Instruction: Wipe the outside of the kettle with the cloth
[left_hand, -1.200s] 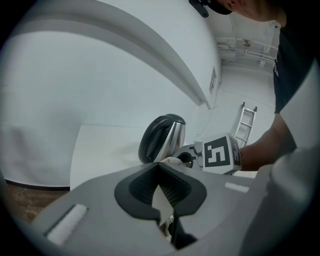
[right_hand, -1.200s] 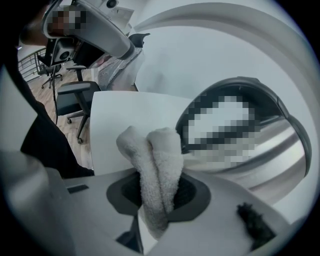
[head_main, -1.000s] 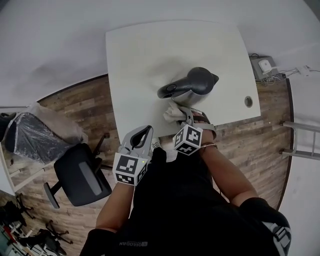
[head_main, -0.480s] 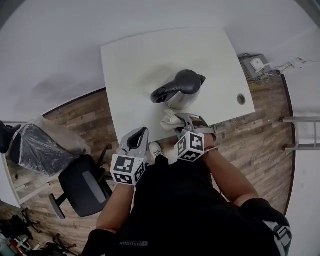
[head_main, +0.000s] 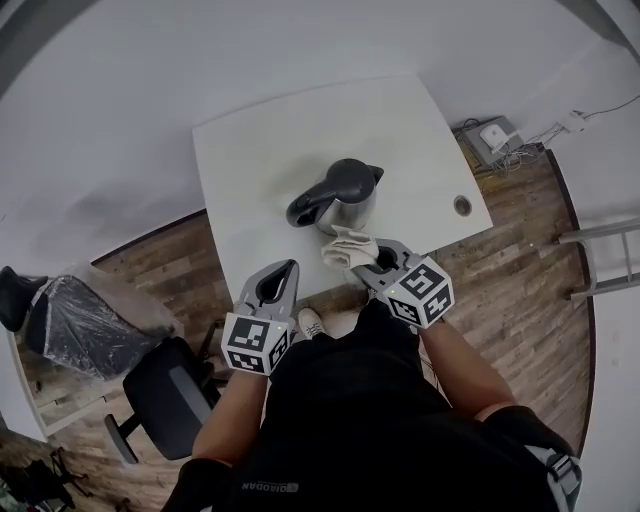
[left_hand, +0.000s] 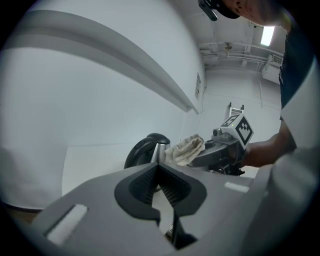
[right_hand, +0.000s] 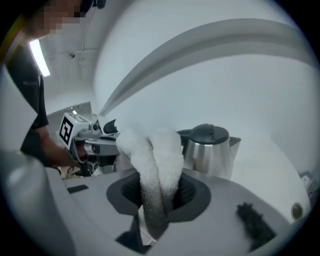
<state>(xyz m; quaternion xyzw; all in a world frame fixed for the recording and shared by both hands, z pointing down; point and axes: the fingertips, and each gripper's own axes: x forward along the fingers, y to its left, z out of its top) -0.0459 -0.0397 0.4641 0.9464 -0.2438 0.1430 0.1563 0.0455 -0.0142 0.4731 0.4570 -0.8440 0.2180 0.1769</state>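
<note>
Far left, a black office chair (head_main: 165, 395) is sitting on the wood floor (head_main: 150, 230), clear of the table's near-left corner. The left gripper (head_main: 288, 267) is hovering just over the white table's (head_main: 260, 150) near edge with its tongs pressed together and nothing between them. Its cube is showing black-and-white square markers, not letters.

Moving right, the kettle (head_main: 338, 195) is standing upright around the middle of the table, a bit toward the near edge. It has a steel body and a dark lid, and the handle is pointing toward the left edge. No brand or label is showing on it in any view.

Just in front of it, the cream cloth (head_main: 348, 246) is bunching up at the kettle's near side, close enough that contact is hard to judge. The right gripper (head_main: 370, 254) is clamping that cloth, which is spilling out over both tongs in its own view.

Further right, a round grommet (head_main: 462, 205) is sitting near the table's near-right corner. The small white print on the person's black shirt (head_main: 350, 420) is too tiny to read.
</note>
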